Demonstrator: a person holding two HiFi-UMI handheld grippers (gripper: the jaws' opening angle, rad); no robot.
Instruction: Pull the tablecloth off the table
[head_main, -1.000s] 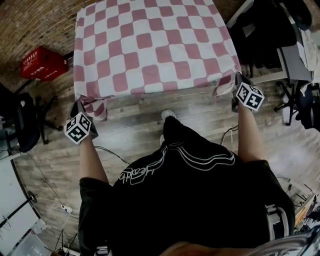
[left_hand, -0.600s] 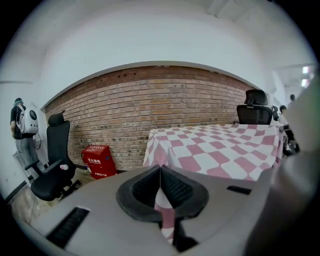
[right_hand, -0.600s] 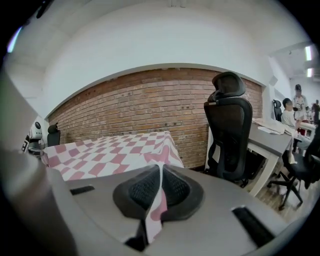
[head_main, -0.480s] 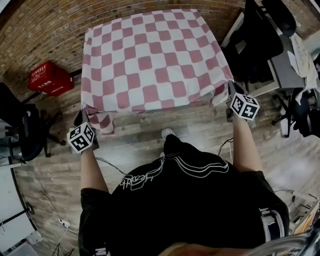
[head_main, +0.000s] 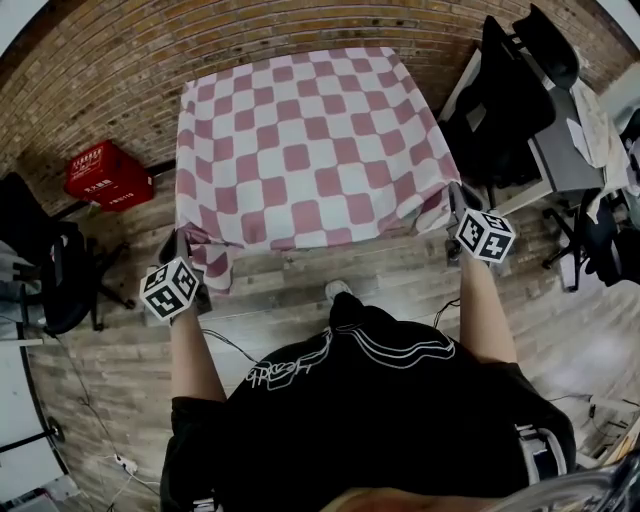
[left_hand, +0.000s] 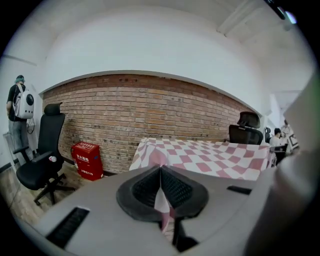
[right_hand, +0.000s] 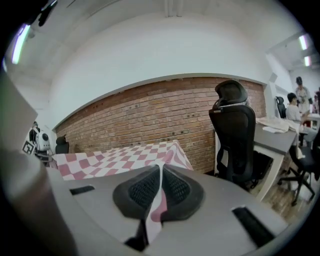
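My left gripper (left_hand: 160, 174) is clenched on the near left corner of the tablecloth (head_main: 310, 150), and my right gripper (right_hand: 161, 172) grasps its near right corner. The pink and white checked cloth lies spread over the table, near edge toward me and far edge toward the brick wall (head_main: 100, 80). It looks almost square. Below is a wooden floor (head_main: 300, 280), with a red crate (head_main: 108, 175) at left and a black office chair (head_main: 500, 90) at right
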